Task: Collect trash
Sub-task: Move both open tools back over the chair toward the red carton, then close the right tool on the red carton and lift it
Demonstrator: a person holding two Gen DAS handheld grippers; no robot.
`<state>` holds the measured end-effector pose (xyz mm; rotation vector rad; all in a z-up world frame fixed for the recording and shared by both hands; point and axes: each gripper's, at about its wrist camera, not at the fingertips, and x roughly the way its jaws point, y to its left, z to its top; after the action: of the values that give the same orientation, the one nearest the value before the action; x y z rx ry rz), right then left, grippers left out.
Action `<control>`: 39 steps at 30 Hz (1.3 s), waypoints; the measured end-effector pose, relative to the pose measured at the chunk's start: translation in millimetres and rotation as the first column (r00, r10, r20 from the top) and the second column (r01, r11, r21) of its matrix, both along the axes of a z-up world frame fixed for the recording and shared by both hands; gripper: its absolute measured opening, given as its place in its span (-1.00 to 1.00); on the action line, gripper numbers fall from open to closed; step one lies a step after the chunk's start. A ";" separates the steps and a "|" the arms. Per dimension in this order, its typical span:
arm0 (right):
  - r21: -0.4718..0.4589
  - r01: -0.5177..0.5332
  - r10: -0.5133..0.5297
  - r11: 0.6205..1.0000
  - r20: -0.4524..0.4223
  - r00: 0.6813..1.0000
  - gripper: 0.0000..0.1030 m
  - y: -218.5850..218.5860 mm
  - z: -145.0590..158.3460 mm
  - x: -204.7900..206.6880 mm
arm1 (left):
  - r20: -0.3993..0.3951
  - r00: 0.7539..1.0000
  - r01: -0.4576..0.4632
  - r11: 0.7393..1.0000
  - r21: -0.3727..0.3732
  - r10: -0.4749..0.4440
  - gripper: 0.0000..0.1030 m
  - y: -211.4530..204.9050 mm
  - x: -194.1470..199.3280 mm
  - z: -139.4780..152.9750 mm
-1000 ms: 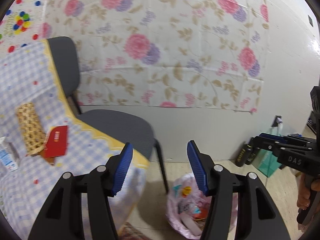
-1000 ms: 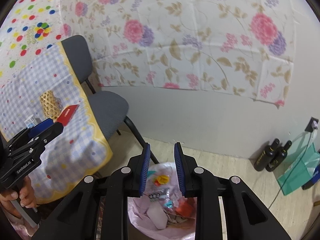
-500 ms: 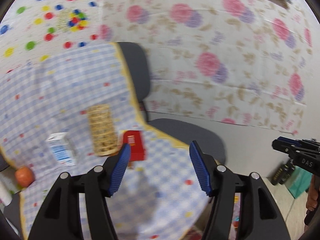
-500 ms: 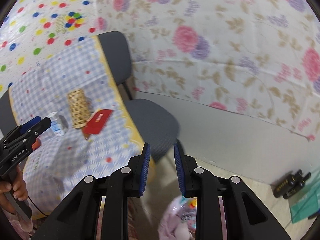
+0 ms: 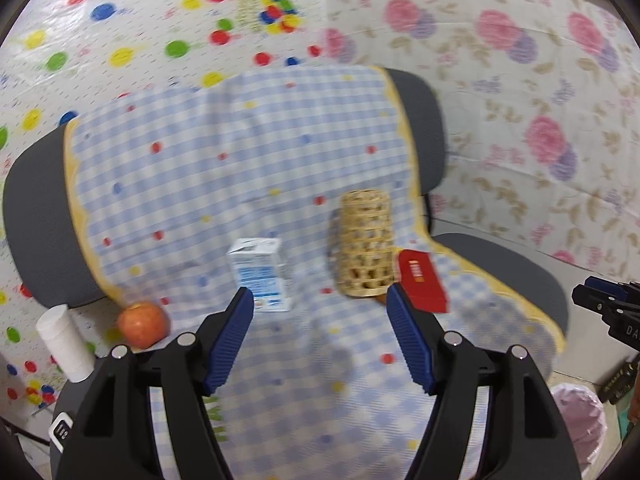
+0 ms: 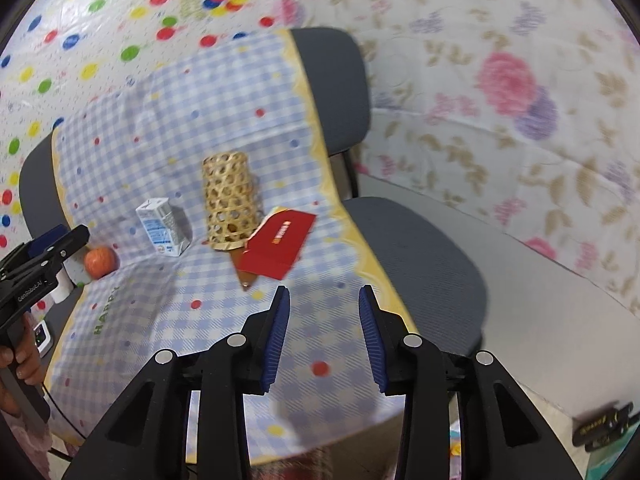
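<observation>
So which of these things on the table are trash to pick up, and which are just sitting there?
Likely part of the job:
- small white carton
- red packet
- pink-lined trash bin on the floor
- left gripper and right gripper, both empty, jaws opening

Probably just lying about:
- woven basket, on its side
- apple
- white roll
- grey chairs
</observation>
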<state>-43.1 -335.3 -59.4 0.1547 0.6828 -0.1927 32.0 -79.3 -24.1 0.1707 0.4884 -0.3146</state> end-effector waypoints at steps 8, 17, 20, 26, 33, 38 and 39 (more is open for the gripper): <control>-0.025 -0.065 0.063 0.998 -0.072 0.995 -0.01 24.0 -26.9 70.7 | -0.008 0.994 -0.112 0.994 0.002 0.112 0.40 31.2 34.0 -9.6; -0.107 -0.089 0.069 0.990 -0.173 0.983 0.46 48.2 -65.0 158.5 | -0.043 0.985 -0.168 0.986 -0.015 0.167 0.42 46.9 74.0 -22.2; -0.126 -0.080 0.053 0.989 -0.204 0.978 0.52 53.1 -76.1 183.1 | -0.056 0.984 -0.169 0.986 -0.013 0.168 0.42 45.0 83.4 -29.4; -0.126 -0.039 0.006 0.991 -0.253 0.967 0.70 50.6 -96.2 211.1 | -0.083 0.985 -0.154 0.988 -0.015 0.152 0.42 40.1 95.6 -42.4; -0.046 -0.032 0.017 0.998 -0.298 0.954 0.72 36.8 -108.8 226.2 | -0.114 0.984 -0.138 0.990 -0.028 0.134 0.42 36.4 101.6 -50.6; 0.103 -0.007 0.037 0.995 -0.289 0.957 0.50 12.7 -113.1 219.4 | -0.118 0.987 -0.116 0.993 -0.026 0.113 0.42 29.6 95.6 -51.6; 0.108 -0.014 0.045 0.994 -0.286 0.957 0.49 11.7 -111.5 216.1 | -0.119 0.987 -0.113 0.993 -0.024 0.109 0.42 28.6 94.4 -51.6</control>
<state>173.0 -323.7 -170.9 0.2198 0.9862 -0.1517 126.3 -50.8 -75.7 0.0945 0.6066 -0.2237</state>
